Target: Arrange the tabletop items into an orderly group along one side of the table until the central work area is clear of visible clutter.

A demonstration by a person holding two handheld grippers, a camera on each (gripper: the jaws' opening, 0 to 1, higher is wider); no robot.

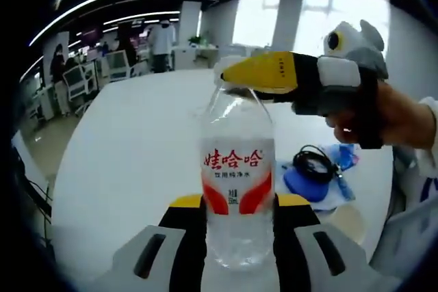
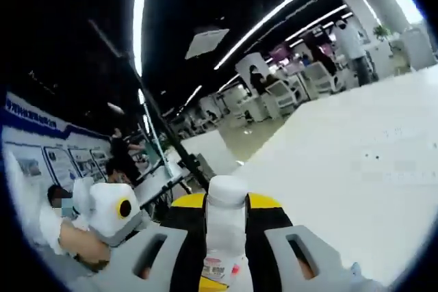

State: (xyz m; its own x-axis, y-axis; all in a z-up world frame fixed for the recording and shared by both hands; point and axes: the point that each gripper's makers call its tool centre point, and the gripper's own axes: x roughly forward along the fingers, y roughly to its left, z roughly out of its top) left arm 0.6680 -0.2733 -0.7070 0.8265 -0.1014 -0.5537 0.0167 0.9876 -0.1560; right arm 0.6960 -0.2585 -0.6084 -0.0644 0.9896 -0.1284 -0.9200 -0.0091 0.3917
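Observation:
A clear water bottle (image 1: 237,135) with a red and white label stands upright on the white table (image 1: 130,162). My left gripper (image 1: 238,204) is shut on its lower body, one yellow-tipped jaw on each side. From the right, my right gripper (image 1: 263,73) reaches in, held by a person's hand, with its yellow jaws closed around the bottle's top. In the right gripper view the white cap (image 2: 227,193) sits pinched between the right gripper's (image 2: 227,204) jaws, the label just showing below. The left gripper (image 2: 113,213) and the hand holding it show at lower left.
A blue flat item with a coiled black cable (image 1: 313,165) on it lies on the table to the right of the bottle. The table edge (image 1: 65,162) runs along the left. Office desks, chairs and people stand far behind.

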